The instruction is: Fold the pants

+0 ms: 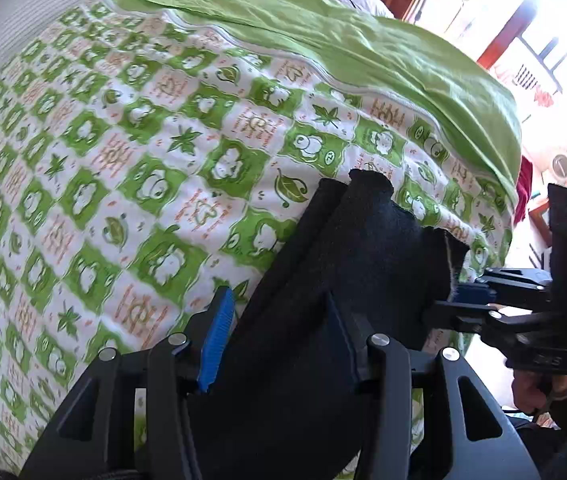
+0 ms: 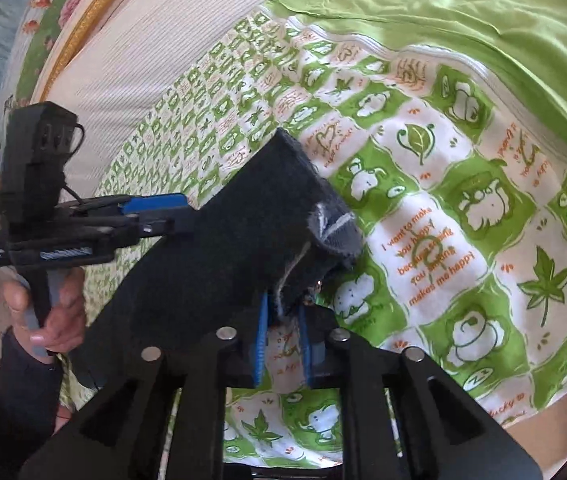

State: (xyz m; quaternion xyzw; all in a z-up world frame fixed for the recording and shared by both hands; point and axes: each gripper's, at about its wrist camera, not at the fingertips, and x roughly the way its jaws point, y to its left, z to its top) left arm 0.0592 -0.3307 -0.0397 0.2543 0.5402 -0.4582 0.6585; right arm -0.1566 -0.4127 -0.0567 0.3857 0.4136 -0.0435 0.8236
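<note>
The black pants (image 1: 347, 264) hang stretched between my two grippers, lifted above the bed. My left gripper (image 1: 283, 344) is shut on one end of the cloth, which bunches thick between its blue pads. My right gripper (image 2: 283, 340) is shut on the other end, with a frayed corner (image 2: 333, 228) sticking up past its blue pads. In the left wrist view the right gripper (image 1: 463, 300) shows at the right edge, clamped on the pants. In the right wrist view the left gripper (image 2: 171, 216) shows at the left, clamped on the pants (image 2: 223, 256).
A green-and-white quilted bedspread (image 1: 123, 168) covers the bed below. A plain green sheet (image 1: 363, 52) lies along its far side. A white wall (image 2: 143, 40) with a framed picture (image 2: 23, 32) is behind. A window and furniture (image 1: 543, 92) stand past the bed's end.
</note>
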